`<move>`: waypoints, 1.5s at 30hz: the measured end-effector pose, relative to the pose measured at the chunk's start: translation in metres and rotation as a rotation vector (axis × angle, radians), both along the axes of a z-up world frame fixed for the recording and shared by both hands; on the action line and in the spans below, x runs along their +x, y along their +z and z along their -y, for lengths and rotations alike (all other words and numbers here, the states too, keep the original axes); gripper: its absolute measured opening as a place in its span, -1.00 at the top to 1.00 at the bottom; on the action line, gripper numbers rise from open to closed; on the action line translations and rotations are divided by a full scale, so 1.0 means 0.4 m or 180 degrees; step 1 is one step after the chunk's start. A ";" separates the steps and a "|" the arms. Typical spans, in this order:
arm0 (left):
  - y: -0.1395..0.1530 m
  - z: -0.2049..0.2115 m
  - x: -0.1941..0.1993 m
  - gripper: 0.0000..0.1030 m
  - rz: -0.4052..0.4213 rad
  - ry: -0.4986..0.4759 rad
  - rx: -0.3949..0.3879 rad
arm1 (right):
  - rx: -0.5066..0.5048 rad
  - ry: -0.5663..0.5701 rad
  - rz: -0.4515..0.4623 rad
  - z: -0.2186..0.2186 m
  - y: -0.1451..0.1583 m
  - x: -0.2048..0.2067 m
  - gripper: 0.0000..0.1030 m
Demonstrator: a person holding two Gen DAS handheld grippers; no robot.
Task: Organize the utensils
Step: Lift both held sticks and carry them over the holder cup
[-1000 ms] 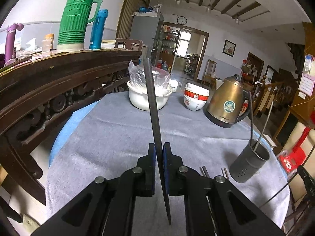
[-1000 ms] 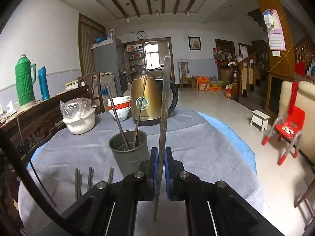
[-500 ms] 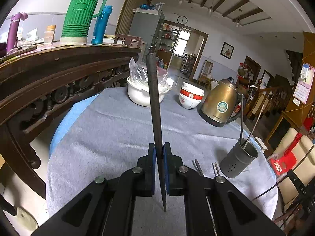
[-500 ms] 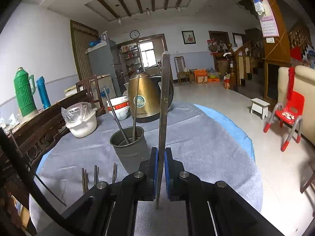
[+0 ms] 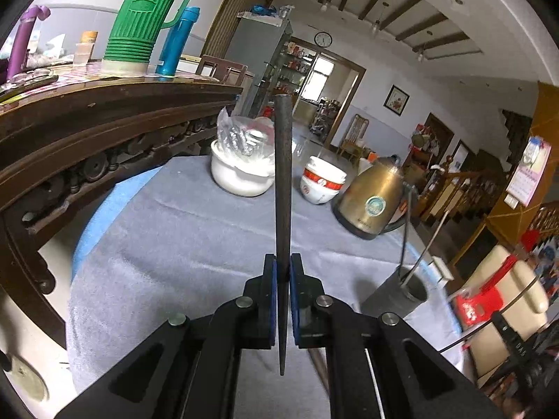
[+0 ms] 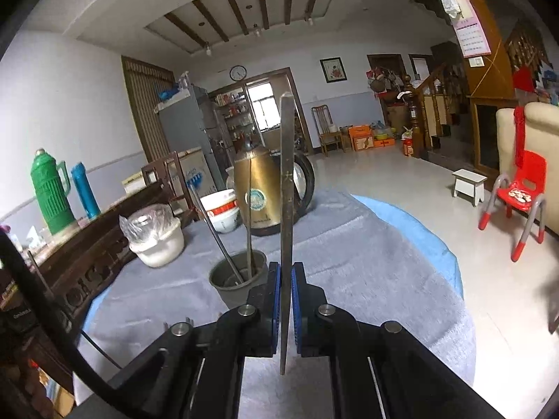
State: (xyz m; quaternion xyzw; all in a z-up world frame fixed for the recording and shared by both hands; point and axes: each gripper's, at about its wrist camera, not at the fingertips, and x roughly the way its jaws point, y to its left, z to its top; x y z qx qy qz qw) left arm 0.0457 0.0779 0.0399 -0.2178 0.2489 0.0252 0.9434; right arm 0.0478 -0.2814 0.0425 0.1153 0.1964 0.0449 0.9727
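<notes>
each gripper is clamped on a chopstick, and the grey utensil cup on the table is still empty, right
Not quite. Each gripper does clamp a chopstick, the left gripper and the right gripper, but the grey utensil cup is not empty: two chopsticks already stand in it, as the right wrist view shows.

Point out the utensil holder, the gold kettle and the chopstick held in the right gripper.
utensil holder (image 6: 233, 288): right wrist view, on its grey front wall.
gold kettle (image 6: 255, 188): right wrist view, on its body above the round label.
chopstick (image 6: 287, 181): right wrist view, mid-shaft above the jaws.
</notes>
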 end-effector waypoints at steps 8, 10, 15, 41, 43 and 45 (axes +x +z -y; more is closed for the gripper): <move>0.040 0.050 0.035 0.86 -0.0019 -0.0134 -0.0015 | 0.0148 0.0094 0.0104 -0.001 0.047 -0.009 0.87; 0.039 0.063 0.042 0.86 -0.0083 -0.0147 0.0039 | 0.0140 0.0131 0.0083 -0.008 0.047 -0.007 0.87; 0.028 0.084 0.057 0.86 -0.0232 -0.0181 0.0147 | 0.0173 0.0171 -0.0005 -0.015 0.031 0.000 0.87; 0.170 0.119 0.128 0.86 0.0179 -0.0471 -0.0148 | 0.0188 0.0260 0.0269 -0.008 0.142 0.047 0.87; 0.192 0.126 0.141 0.86 0.0261 -0.0500 -0.0215 | 0.0210 0.0266 0.0339 -0.008 0.164 0.058 0.87; 0.212 0.137 0.159 0.86 0.0336 -0.0535 -0.0284 | 0.0222 0.0266 0.0427 -0.008 0.190 0.070 0.87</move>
